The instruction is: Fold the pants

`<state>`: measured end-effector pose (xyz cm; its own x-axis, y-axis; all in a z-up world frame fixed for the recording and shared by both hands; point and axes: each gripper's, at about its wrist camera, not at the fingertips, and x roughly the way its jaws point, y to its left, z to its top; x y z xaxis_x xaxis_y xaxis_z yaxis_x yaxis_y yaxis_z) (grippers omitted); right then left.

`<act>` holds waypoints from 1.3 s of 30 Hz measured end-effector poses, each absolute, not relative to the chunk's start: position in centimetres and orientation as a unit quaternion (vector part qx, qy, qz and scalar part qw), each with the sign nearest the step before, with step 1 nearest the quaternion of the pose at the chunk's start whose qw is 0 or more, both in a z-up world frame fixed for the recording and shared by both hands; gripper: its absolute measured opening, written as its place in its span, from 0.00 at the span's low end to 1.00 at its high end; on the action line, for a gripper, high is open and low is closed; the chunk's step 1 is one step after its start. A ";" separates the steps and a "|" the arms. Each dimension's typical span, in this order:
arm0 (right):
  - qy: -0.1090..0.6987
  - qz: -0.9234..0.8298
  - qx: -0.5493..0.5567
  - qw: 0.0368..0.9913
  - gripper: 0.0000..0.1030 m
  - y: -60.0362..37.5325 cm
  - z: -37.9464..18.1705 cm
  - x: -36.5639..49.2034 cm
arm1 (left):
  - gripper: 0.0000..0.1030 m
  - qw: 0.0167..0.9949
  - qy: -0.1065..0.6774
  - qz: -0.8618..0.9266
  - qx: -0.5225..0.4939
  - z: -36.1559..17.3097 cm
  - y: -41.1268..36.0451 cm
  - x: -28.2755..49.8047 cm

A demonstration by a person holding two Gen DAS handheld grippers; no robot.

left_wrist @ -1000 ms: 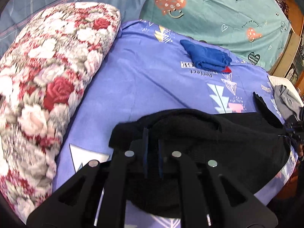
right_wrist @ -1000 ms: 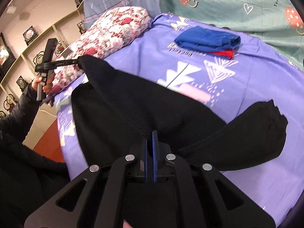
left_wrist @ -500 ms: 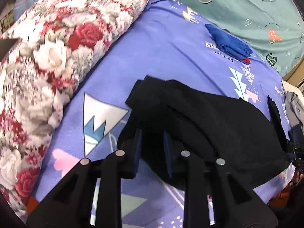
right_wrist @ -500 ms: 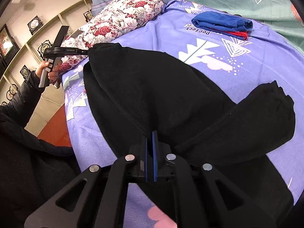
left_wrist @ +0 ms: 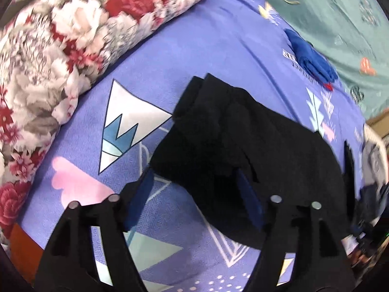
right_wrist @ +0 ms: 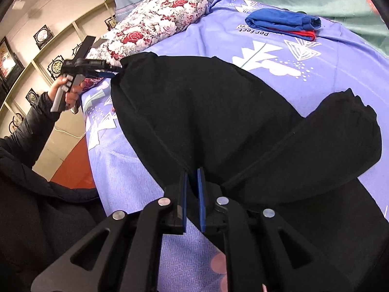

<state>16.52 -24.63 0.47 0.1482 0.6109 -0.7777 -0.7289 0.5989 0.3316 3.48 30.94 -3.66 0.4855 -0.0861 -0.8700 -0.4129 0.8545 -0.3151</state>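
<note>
The black pants (left_wrist: pixel 255 146) lie on the purple bed sheet (left_wrist: pixel 206 48), one half folded over the other (right_wrist: pixel 206 109). A leg end (right_wrist: pixel 352 126) sticks out to the right. My left gripper (left_wrist: pixel 194 174) hovers low over the pants' left corner. Its jaws are opening wide; the corner lies between them, and neither blue pad presses on it. In the right wrist view a hand holds this left gripper (right_wrist: pixel 116 70) at the far corner. The jaws of my right gripper (right_wrist: pixel 192 172) are opening, a narrow gap shows between the pads, and the near edge of the pants lies slack in it.
A floral pillow (left_wrist: pixel 60 48) lies along the left of the bed. A folded blue garment (right_wrist: pixel 282 19) on a red one sits at the back, before a green cover (left_wrist: pixel 340 12). Grey clothing (left_wrist: pixel 374 155) lies at the right. The bed edge drops to a red floor (right_wrist: pixel 70 168).
The left gripper came down to the bed and opened, letting the pants' corner go. The pants sank flat onto the sheet. The right pads parted slightly.
</note>
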 end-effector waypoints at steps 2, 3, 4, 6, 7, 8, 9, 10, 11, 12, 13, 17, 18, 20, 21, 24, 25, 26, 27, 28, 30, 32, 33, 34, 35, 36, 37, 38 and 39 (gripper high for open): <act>0.481 0.438 -0.064 0.757 0.15 -24.8 0.2 16.5 | 0.71 0.811 0.500 0.098 -0.287 -4.0 31.7 3.9; 0.483 0.436 -0.064 0.757 0.15 -24.9 -0.1 16.6 | 0.71 0.805 0.502 0.097 -0.301 -4.1 31.9 4.1; 0.485 0.433 -0.064 0.757 0.15 -24.9 -0.3 16.7 | 0.71 0.802 0.503 0.097 -0.306 -4.1 32.0 4.3; 0.490 0.428 -0.067 0.757 0.17 -24.8 -0.7 16.9 | 0.72 0.798 0.507 0.098 -0.310 -4.0 31.9 4.8; 0.491 0.427 -0.069 0.756 0.23 -24.8 -0.8 17.0 | 0.72 0.800 0.506 0.099 -0.308 -3.7 31.7 5.1; 0.491 0.425 -0.072 0.757 0.29 -24.7 -0.9 17.0 | 0.72 0.801 0.505 0.097 -0.305 -3.3 31.4 5.3; 0.492 0.421 -0.077 0.758 0.45 -24.8 -0.9 17.0 | 0.72 0.801 0.506 0.097 -0.306 -3.1 31.3 5.4; 0.492 0.419 -0.082 0.759 0.48 -24.7 -0.8 16.9 | 0.72 0.801 0.506 0.095 -0.305 -2.9 31.1 5.5; 0.487 0.422 -0.088 0.760 0.48 -24.7 -0.6 16.8 | 0.73 0.800 0.508 0.096 -0.303 -2.8 30.9 5.7; 0.483 0.425 -0.088 0.760 0.48 -24.7 -0.3 16.8 | 0.73 0.800 0.511 0.098 -0.299 -2.7 30.8 6.0; 0.480 0.427 -0.086 0.762 0.48 -24.8 0.0 16.9 | 0.73 0.798 0.516 0.099 -0.296 -2.9 30.6 6.3; 0.468 0.412 -0.074 0.778 0.48 -25.2 1.0 18.1 | 0.72 0.789 0.521 0.111 -0.305 -3.8 30.9 7.1; 0.468 0.411 -0.074 0.779 0.49 -25.3 1.0 18.3 | 0.72 0.789 0.520 0.113 -0.308 -3.9 31.1 7.2; 0.470 0.412 -0.084 0.776 0.49 -25.0 0.9 18.3 | 0.70 0.788 0.518 0.116 -0.312 -4.1 31.4 7.6; 0.472 0.412 -0.094 0.773 0.49 -24.7 0.6 18.2 | 0.70 0.788 0.517 0.117 -0.314 -4.1 31.6 7.8; 0.478 0.414 -0.105 0.767 0.49 -24.3 0.0 18.1 | 0.61 0.785 0.519 0.113 -0.319 -4.3 32.0 8.4; 0.481 0.412 -0.108 0.766 0.49 -24.2 -0.2 18.2 | 0.56 0.784 0.521 0.111 -0.320 -4.4 32.0 8.6; 0.482 0.412 -0.111 0.766 0.49 -24.1 -0.3 18.2 | 0.54 0.783 0.522 0.113 -0.320 -4.5 32.1 8.8; 0.483 0.413 -0.114 0.764 0.49 -24.0 -0.4 18.1 | 0.53 0.783 0.522 0.115 -0.317 -4.5 32.1 8.9; 0.483 0.414 -0.116 0.762 0.49 -24.0 -0.4 18.1 | 0.50 0.783 0.524 0.117 -0.313 -4.5 32.2 9.1; 0.486 0.415 -0.125 0.759 0.49 -23.7 -0.6 18.1 | 0.41 0.783 0.526 0.118 -0.311 -4.5 32.1 9.2; 0.488 0.417 -0.134 0.755 0.49 -23.5 -0.7 18.0 | 0.32 0.785 0.523 0.122 -0.310 -4.4 32.0 9.2; 0.488 0.419 -0.138 0.753 0.49 -23.4 -0.7 17.9 | 0.30 0.785 0.521 0.123 -0.312 -4.2 32.0 9.2; 0.488 0.421 -0.140 0.751 0.49 -23.4 -0.6 17.8 | 0.26 0.785 0.518 0.125 -0.314 -3.9 32.0 9.1; 0.489 0.425 -0.141 0.749 0.49 -23.5 -0.5 17.7 | 0.23 0.787 0.516 0.126 -0.314 -3.6 31.8 9.0; 0.487 0.429 -0.145 0.747 0.49 -23.4 -0.4 17.6 | 0.22 0.790 0.513 0.128 -0.310 -3.2 31.7 9.0; 0.487 0.432 -0.148 0.745 0.49 -23.4 -0.4 17.4 | 0.22 0.792 0.510 0.129 -0.310 -2.9 31.6 9.0; 0.489 0.434 -0.151 0.742 0.49 -23.3 -0.5 17.4 | 0.21 0.793 0.508 0.130 -0.311 -2.6 31.6 9.0; 0.491 0.435 -0.155 0.738 0.49 -23.1 -0.7 17.3 | 0.20 0.793 0.507 0.131 -0.312 -2.4 31.6 8.9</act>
<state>17.30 -23.09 -0.67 0.1380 0.4900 -0.8607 -0.7951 0.5729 0.1987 8.95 31.61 -2.36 0.4525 -0.1090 -0.8851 -0.5241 0.7705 -0.3629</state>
